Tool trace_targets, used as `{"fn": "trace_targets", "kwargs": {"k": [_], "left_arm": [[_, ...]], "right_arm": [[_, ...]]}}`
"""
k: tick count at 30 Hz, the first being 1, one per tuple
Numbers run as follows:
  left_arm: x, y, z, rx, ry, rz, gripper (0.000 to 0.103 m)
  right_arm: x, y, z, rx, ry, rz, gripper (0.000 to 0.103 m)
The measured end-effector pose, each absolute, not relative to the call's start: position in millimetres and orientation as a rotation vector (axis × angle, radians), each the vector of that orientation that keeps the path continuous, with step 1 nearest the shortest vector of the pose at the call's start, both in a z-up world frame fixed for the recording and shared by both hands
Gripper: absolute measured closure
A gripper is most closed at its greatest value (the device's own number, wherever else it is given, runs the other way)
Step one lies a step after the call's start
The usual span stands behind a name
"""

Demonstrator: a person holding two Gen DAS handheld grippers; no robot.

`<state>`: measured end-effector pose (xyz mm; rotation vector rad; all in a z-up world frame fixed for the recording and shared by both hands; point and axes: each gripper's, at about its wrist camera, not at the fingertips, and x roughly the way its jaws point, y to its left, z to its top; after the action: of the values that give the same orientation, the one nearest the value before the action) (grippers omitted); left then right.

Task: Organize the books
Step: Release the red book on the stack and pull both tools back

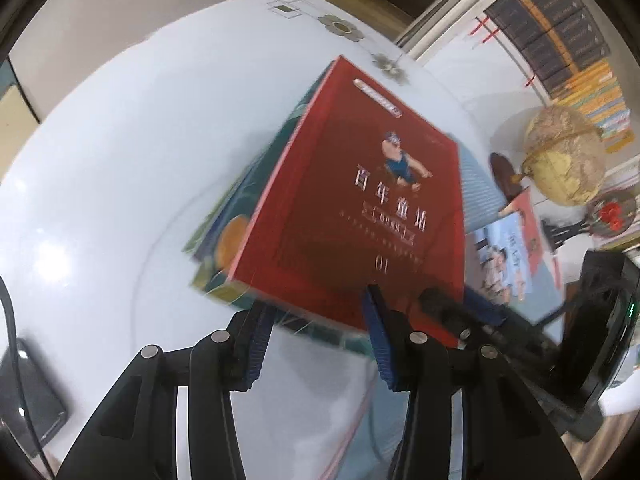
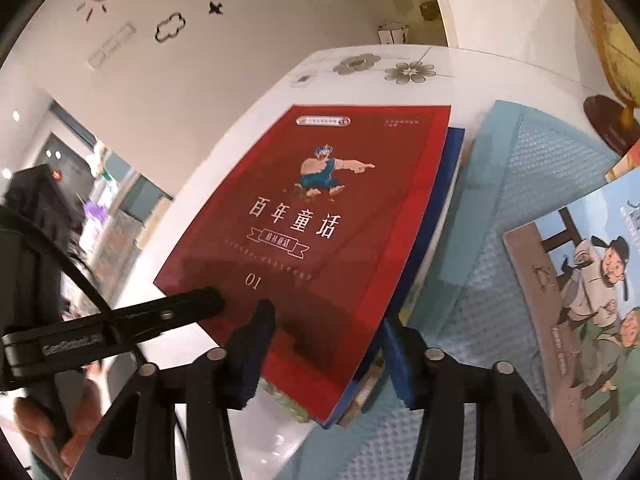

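- Red book tops the stack; its near short edge lies between both tongs, long axis running away.
- Left gripper and right gripper are part-open, straddling that edge, clamping nothing; equally near.

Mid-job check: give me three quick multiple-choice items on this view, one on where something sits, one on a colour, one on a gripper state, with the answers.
1. Where does the red book lie?
A. On top of a stack of other books
B. Standing upright on a shelf
C. Under the globe

2. What colour is the textured mat beside the stack?
A. Yellow
B. Light blue
C. Black

3. How does the right gripper stand at the red book's near edge?
A. Jaws apart, edge between them
B. Clamped on the globe
C. Out of view

Answers: 1 A, other books' edges show beneath it; 2 B, the mat is pale blue; 3 A, a finger stands on each side of the near edge.
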<state>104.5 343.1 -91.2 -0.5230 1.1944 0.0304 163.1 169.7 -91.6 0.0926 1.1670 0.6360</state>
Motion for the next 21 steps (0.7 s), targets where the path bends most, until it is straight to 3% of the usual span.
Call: {"fn": "trace_targets", "kwargs": {"k": [11, 21], "left_arm": [[31.0, 307.7, -68.2, -0.429, 1.136, 0.05, 0.061], [4.8, 172.8, -24.1, -0.447, 1.037, -0.024, 0.061]], "right_arm": [[101.6, 23.7, -67.0, 0.068, 1.098, 0.469, 0.051], [70.0, -150.1, -63.0, -0.093, 1.015, 0.241, 0.048]]}}
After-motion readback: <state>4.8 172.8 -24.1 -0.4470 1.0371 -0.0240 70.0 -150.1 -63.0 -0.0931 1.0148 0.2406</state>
